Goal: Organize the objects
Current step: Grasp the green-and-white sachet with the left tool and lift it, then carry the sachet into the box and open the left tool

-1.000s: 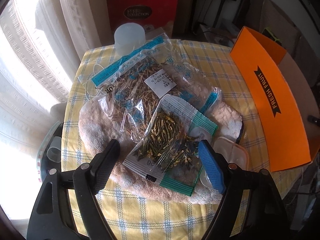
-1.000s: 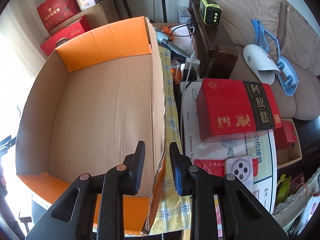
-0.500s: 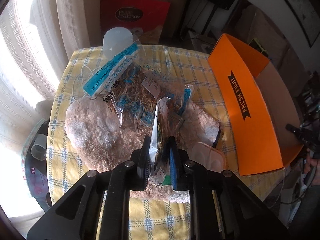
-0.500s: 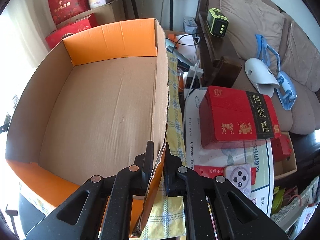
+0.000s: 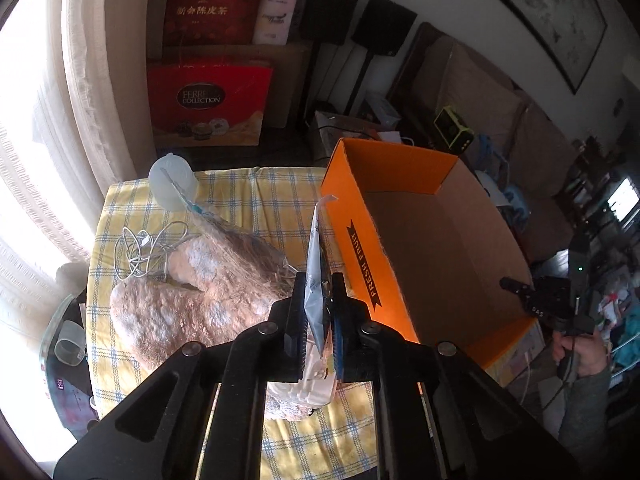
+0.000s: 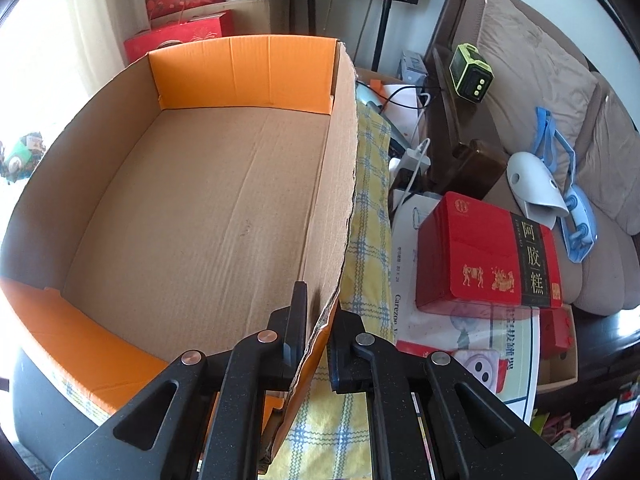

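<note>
Up off the fuzzy mat (image 5: 192,312) came the small packet (image 5: 316,264), pinched edge-on in the left gripper (image 5: 318,312) beside the orange box (image 5: 436,248). It looked thin, shiny and floppy. The right gripper (image 6: 316,328) pinched the box wall; carry the packet well over the rim before letting go

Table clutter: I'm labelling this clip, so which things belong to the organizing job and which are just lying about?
In the job:
left gripper
small packet
orange box
right gripper

Lying about:
white cable
red tin
</note>
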Demonstrator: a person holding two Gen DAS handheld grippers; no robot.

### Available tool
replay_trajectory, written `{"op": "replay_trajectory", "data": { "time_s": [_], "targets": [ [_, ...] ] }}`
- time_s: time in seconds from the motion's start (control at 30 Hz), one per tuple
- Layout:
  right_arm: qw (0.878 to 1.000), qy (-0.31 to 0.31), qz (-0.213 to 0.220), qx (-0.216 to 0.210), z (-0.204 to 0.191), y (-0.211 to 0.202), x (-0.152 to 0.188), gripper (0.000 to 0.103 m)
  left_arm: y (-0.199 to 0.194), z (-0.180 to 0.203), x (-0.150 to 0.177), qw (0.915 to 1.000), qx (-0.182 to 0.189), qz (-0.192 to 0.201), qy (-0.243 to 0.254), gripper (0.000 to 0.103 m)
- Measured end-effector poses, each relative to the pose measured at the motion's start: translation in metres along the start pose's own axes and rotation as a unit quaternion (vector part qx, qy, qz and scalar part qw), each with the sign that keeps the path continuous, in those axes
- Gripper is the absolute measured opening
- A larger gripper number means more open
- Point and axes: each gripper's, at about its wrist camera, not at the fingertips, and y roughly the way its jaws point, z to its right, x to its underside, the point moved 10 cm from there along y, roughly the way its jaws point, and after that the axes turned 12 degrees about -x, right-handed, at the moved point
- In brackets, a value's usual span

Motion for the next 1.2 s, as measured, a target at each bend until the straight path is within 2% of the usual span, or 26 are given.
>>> {"op": "replay_trajectory", "data": {
  "time_s": [0.27,0.5,0.63,0.73,0.9,1.0,1.17,1.2],
  "targets": [
    [1.0,0.001,0.002,-0.005,-0.005,0.0,0.0,0.007,0.006,0.076,-0.025,0.9986,0.025,0.005,0.046,0.009],
    [1.0,0.006,0.001,-0.011,-0.004,0.001,0.0,0.007,0.026,0.134,-0.026,0.996,0.038,-0.008,0.081,0.009],
    [1.0,0.01,0.002,-0.015,-0.004,0.001,0.001,0.008,0.041,0.151,-0.023,0.9952,0.043,-0.029,0.083,0.014],
    [1.0,0.012,0.002,-0.015,-0.004,0.002,0.001,0.008,0.041,0.154,-0.022,0.9951,0.044,-0.024,0.085,0.036],
    [1.0,0.013,0.002,-0.017,-0.004,0.002,0.001,0.008,0.031,0.144,-0.02,0.9955,0.039,-0.014,0.086,0.038],
    [1.0,0.017,0.003,-0.019,-0.004,0.002,0.002,0.008,0.025,0.127,-0.02,0.9965,0.03,-0.01,0.077,0.044],
    [0.999,0.025,0.0,-0.026,-0.003,0.006,0.002,0.008,0.014,0.083,-0.015,0.9979,-0.008,0.007,0.064,0.072],
    [0.999,0.025,0.0,-0.026,-0.003,0.006,0.002,0.008,0.013,0.073,-0.013,0.998,-0.015,0.009,0.061,0.075]
  ]
}}
